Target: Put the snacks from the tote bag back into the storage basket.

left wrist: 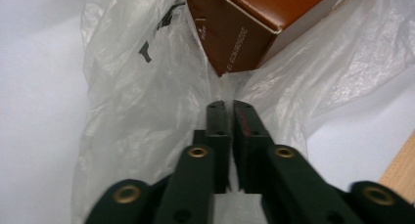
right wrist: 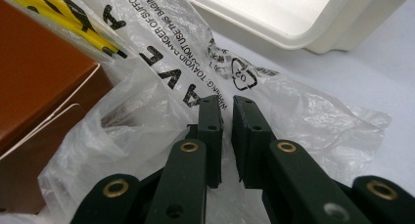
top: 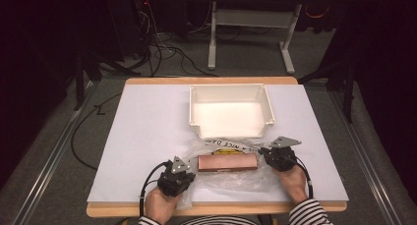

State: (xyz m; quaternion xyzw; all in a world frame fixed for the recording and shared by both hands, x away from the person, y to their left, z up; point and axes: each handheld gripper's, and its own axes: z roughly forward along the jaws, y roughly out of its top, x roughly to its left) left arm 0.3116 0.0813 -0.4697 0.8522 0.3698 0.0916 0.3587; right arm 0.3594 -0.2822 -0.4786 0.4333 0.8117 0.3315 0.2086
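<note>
At the lower centre of the frame, the clear plastic bag [top: 231,173] is pinched at opposite ends by the left claw [top: 189,170] and right claw [top: 268,156], with the brown box [top: 227,162] inside. Farther up the surface [top: 147,131] stands a white bin [top: 231,109].

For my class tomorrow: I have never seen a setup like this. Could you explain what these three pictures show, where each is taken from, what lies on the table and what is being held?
A person sits at a table with a hand-held tool in each hand, each with two black jaws. The high view looks down from above. There, the left gripper and right gripper sit at either end of a brown box lying inside a clear plastic bag. Behind it stands an empty white bin. The other two pictures come from cameras riding on each tool, looking along its jaws. In both, the jaws are nearly closed and appear to pinch the bag's thin plastic, one at each end of the box.
</note>
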